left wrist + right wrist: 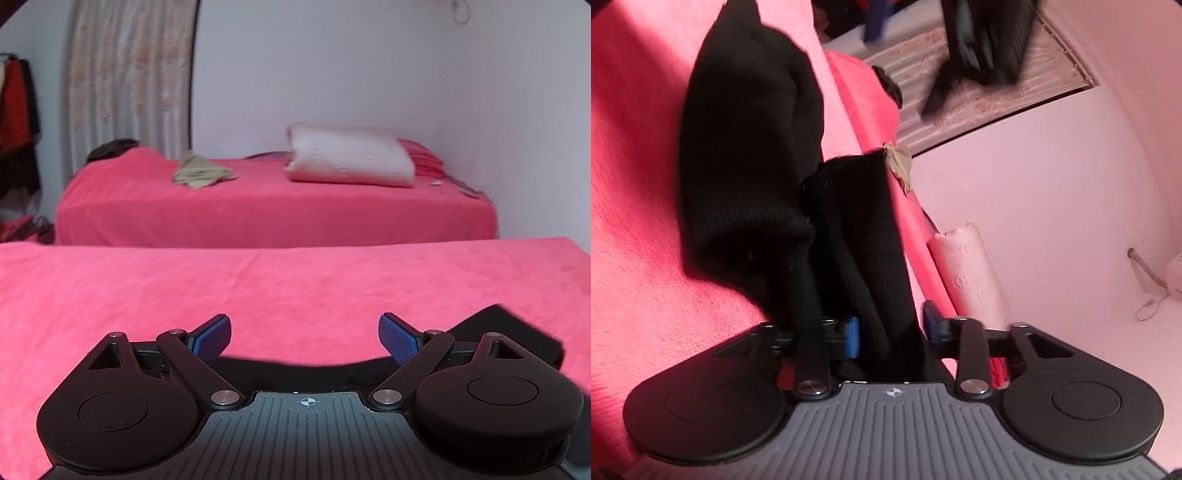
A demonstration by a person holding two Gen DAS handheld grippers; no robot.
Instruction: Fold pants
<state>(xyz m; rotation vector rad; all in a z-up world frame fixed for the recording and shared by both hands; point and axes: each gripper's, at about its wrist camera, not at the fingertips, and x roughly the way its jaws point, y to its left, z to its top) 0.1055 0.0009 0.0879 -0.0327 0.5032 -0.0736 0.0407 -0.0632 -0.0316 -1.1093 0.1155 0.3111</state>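
It was a home bedroom: two beds point(258, 206) under pink covers, a pillow point(351, 155) at centre right, a curtain point(129, 74) at upper left, hanging clothes point(16, 110) at far left.

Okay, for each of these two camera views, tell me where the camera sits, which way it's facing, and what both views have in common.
Left wrist: sits on the left tongs, looking level across the near pink bed to the far bed with a pillow; its open blue pads show, empty.
Right wrist: sits on the right tongs, rolled sideways, looking along the black pants; the cloth runs between its pads, with a gap showing at the right pad.
Shared: pants, pink bed, pillow, the left tongs.
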